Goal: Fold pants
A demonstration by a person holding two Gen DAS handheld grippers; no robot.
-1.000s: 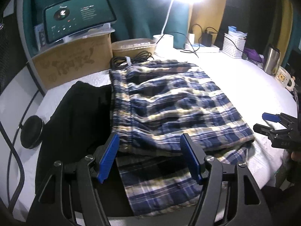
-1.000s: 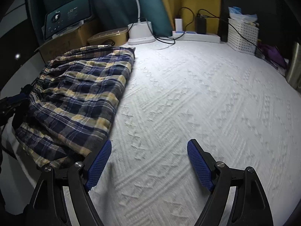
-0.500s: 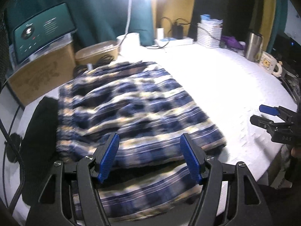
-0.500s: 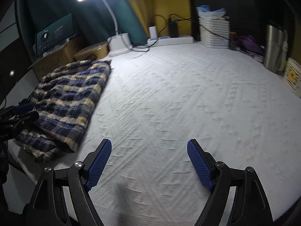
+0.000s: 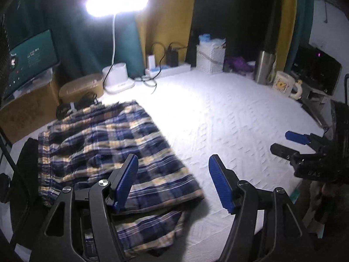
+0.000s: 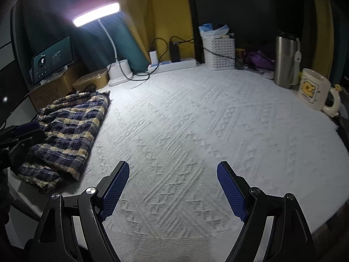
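From the left wrist, the left gripper [image 5: 172, 182] hangs with its blue pads spread wide and nothing between them, above the near edge of the folded plaid pants [image 5: 109, 150], which lie on the left side of the white cloth [image 5: 229, 118]. From the right wrist, the right gripper [image 6: 173, 191] is likewise wide apart and empty over bare cloth, the pants [image 6: 72, 128] well off to its left near the lamp [image 6: 97, 14].

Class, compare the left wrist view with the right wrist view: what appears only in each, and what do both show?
Only the left wrist view shows the black garment beside the plaid pants and the dark box at far right. Only the right wrist view shows the whole bare stretch of white cloth up to its near edge. Both show the pants, lamp, mug, white basket, and both open claws: left claw, right claw.
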